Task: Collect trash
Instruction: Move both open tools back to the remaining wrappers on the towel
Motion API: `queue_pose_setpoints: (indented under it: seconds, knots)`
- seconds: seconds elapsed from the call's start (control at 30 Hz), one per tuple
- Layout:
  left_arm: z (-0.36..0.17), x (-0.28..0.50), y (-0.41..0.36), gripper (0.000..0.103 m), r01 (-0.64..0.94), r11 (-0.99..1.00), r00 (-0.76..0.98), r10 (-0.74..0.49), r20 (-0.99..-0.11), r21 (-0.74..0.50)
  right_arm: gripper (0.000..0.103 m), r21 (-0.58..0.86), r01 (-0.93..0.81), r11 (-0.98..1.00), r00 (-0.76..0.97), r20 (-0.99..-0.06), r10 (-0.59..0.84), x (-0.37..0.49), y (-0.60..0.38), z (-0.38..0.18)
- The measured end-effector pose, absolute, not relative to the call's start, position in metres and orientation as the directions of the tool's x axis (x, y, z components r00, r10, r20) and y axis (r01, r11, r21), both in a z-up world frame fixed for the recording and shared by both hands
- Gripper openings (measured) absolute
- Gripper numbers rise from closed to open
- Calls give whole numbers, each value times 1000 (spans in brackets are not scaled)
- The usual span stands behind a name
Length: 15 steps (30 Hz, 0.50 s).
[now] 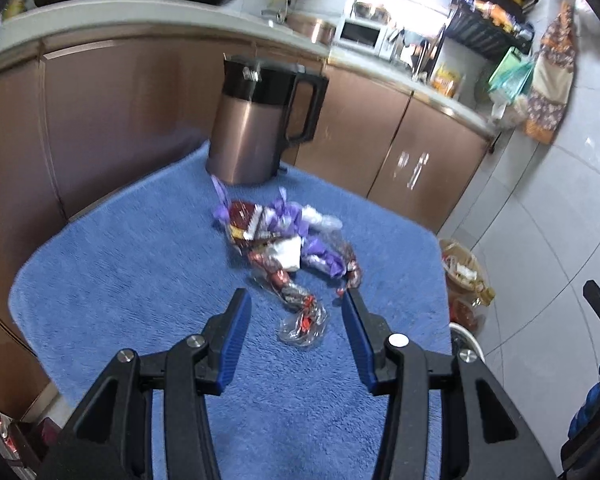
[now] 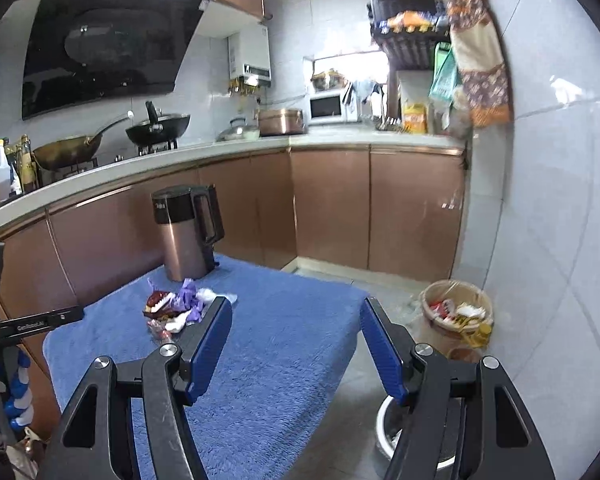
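Note:
A pile of wrappers (image 1: pixel 284 236), purple, red, white and clear, lies on the blue towel (image 1: pixel 140 280) in front of a copper kettle (image 1: pixel 256 128). My left gripper (image 1: pixel 296 300) is open and empty, its fingertips either side of the clear wrapper (image 1: pixel 302 324) at the pile's near end. My right gripper (image 2: pixel 296 308) is open and empty, held above the towel's right part (image 2: pixel 284 340); the pile (image 2: pixel 176 308) is to its left. A brown trash bin (image 2: pixel 456 312) holding several wrappers stands on the floor right of the table; it also shows in the left wrist view (image 1: pixel 464 280).
The kettle (image 2: pixel 188 232) stands at the towel's far edge. Copper cabinets (image 2: pixel 332 208) and a counter with woks (image 2: pixel 156 128) run behind. A white bowl (image 2: pixel 396 432) sits on the floor by the table. A tiled wall (image 2: pixel 548 240) is on the right.

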<state>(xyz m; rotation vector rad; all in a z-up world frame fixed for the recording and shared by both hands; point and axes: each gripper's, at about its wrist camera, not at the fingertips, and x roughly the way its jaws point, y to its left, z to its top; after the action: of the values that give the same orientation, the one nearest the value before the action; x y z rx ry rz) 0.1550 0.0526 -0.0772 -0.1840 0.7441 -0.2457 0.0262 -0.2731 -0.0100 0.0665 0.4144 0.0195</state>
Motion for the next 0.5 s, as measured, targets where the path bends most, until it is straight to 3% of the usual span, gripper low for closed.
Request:
queue_pose_setpoints:
  seconds: [0.4, 0.5]
  knots:
    - [-163, 261, 4, 45, 114, 974, 540, -228, -810, -198, 64, 155, -173, 973, 779, -582, 232, 151, -241, -89]
    - [-182, 277, 5, 45, 78, 978, 512, -205, -834, -192, 59, 200, -222, 954, 724, -622, 299, 185, -231, -107]
